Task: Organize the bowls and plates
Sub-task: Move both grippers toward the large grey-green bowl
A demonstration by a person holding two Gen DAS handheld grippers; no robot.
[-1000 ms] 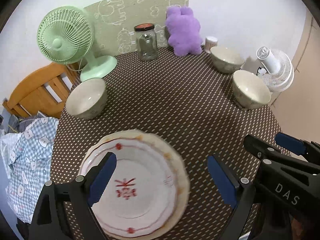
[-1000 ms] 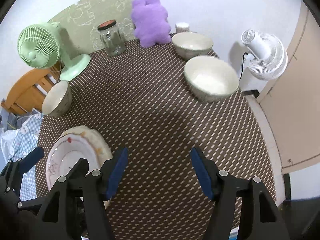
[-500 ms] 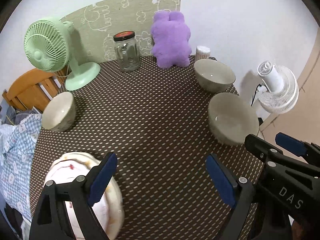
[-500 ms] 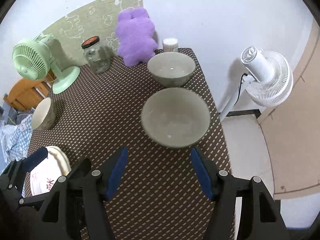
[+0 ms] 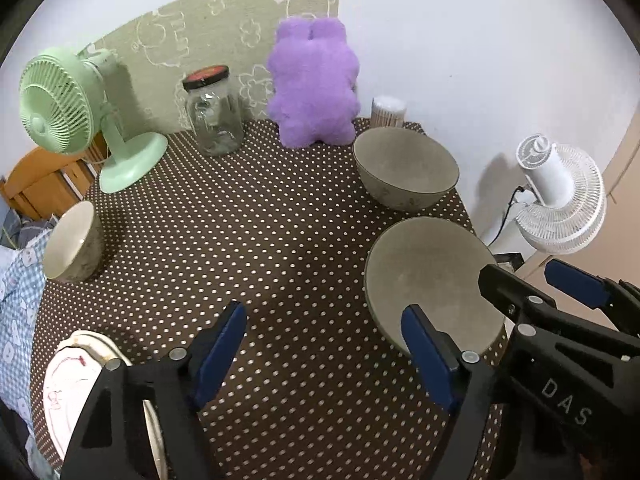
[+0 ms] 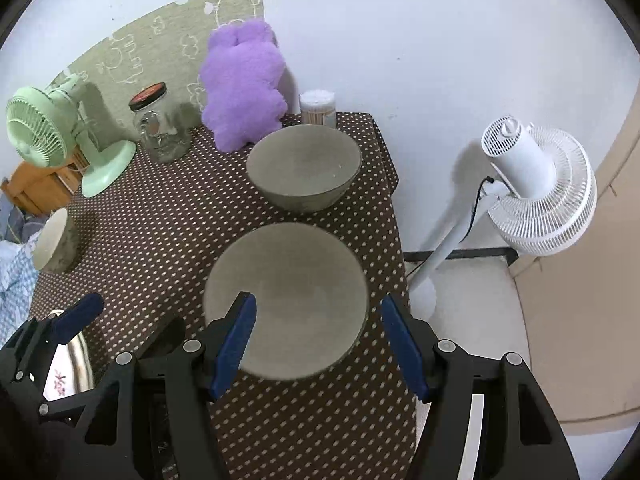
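Three grey-beige bowls stand on the brown dotted tablecloth. The near right bowl (image 5: 432,280) (image 6: 288,300) lies right under my open right gripper (image 6: 320,340), whose blue fingers straddle its near rim. A second bowl (image 5: 404,168) (image 6: 304,168) stands behind it. A third bowl (image 5: 72,244) (image 6: 54,246) sits at the left edge. A white plate with red marks, stacked on another plate (image 5: 72,384) (image 6: 64,372), lies at the near left. My left gripper (image 5: 324,356) is open and empty above the cloth between plate and near bowl.
A green desk fan (image 5: 68,116), a glass jar (image 5: 214,112), a purple plush toy (image 5: 312,84) and a toothpick holder (image 5: 387,112) line the back of the table. A white floor fan (image 6: 536,184) stands off the table's right edge (image 6: 396,240). A wooden chair is at far left.
Both grippers swung right, away from the plates. The near right bowl has come under the right gripper's fingers. Both grippers stay open.
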